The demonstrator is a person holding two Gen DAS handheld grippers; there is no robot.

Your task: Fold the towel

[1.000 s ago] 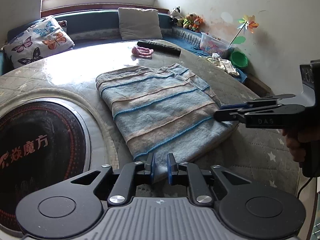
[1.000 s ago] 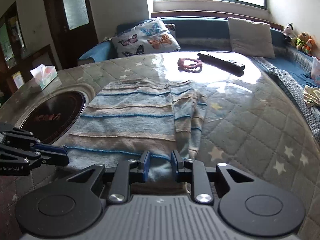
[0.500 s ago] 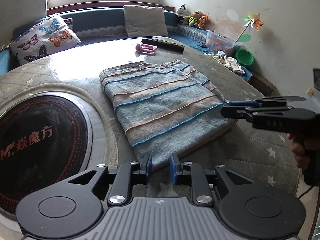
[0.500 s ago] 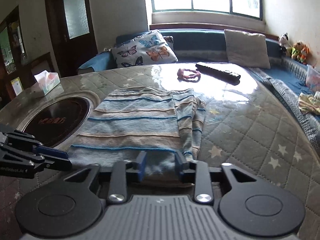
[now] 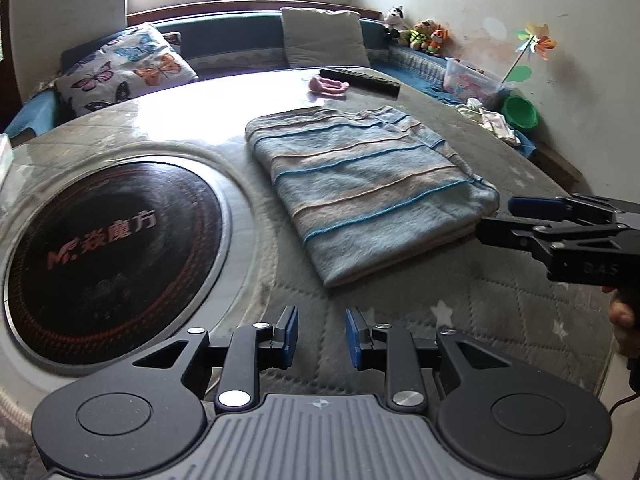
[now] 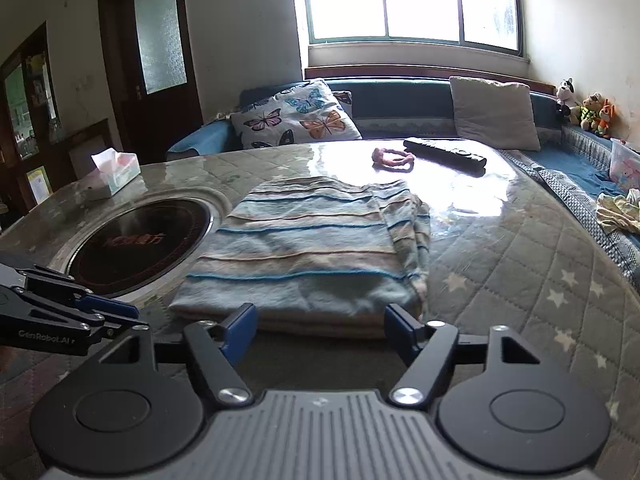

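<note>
Sunlit at upper centre, the window backs my quilted, star-printed table. Mid-frame lies the folded striped towel; left, a black cooktop bearing Chinese characters. Both my left gripper and "DAS"-marked right gripper are opening, empty.

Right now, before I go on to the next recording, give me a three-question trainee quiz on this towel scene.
1. True or false: the towel lies folded flat on the table, with neither gripper pressing on it.
2. Which object lies nearest the pink hair tie? A. tissue box B. remote control C. green bowl
3. Fill in: the dark round panel set into the table is the ____.

Key
1. True. The jaws of the left gripper and the right gripper are opening, with no cloth between them.
2. B
3. Cooktop
</note>
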